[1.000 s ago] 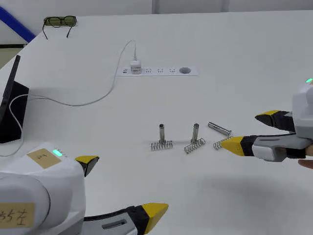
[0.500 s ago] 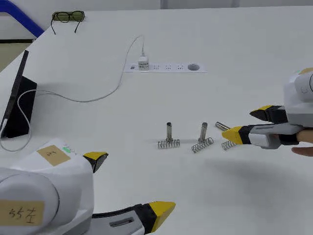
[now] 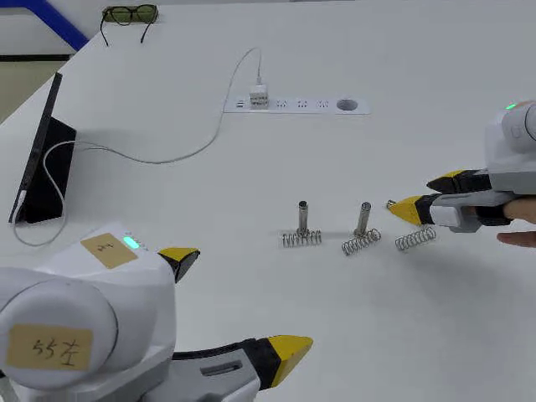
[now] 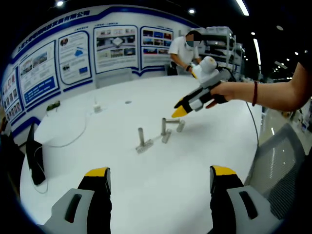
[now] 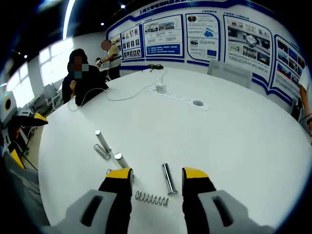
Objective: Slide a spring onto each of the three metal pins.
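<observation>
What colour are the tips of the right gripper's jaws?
Yellow on the right gripper, clearest in the right gripper view.

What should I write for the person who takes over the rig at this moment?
Left gripper: open, empty, away from the parts.
Right gripper: open, jaws either side of the lying pin, not closed on it.
Two pins stand upright; three springs lie on the table beside the pins.
Done: no spring is on a pin.
To do: all three.
</observation>
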The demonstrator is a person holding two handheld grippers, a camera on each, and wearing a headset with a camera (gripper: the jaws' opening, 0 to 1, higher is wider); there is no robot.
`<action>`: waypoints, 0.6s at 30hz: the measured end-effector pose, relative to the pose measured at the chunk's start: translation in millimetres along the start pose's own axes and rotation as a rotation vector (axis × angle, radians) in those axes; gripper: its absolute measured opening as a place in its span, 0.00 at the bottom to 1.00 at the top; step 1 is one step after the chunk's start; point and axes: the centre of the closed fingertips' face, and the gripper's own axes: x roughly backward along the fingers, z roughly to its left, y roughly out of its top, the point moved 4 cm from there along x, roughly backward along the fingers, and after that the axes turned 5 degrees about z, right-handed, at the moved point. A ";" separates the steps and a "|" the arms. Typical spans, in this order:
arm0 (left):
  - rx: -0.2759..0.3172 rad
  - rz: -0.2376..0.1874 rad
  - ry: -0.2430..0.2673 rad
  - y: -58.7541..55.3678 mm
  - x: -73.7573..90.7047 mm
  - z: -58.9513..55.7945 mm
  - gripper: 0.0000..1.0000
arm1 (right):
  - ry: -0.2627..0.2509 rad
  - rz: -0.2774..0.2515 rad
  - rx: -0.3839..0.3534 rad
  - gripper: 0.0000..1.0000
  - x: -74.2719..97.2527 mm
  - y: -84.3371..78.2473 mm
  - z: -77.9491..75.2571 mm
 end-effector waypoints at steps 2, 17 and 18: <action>-0.001 0.000 0.003 0.1 -0.2 0.9 0.85 | -0.004 0.002 0.007 0.37 -4.3 -0.2 -1.6; 0.007 0.017 0.003 -7.4 -4.6 2.7 0.82 | 0.000 0.054 0.022 0.27 -39.2 -8.7 -7.6; 0.008 0.016 0.003 -8.0 -5.0 3.0 0.82 | -0.001 0.054 0.023 0.25 -40.6 -9.0 -7.9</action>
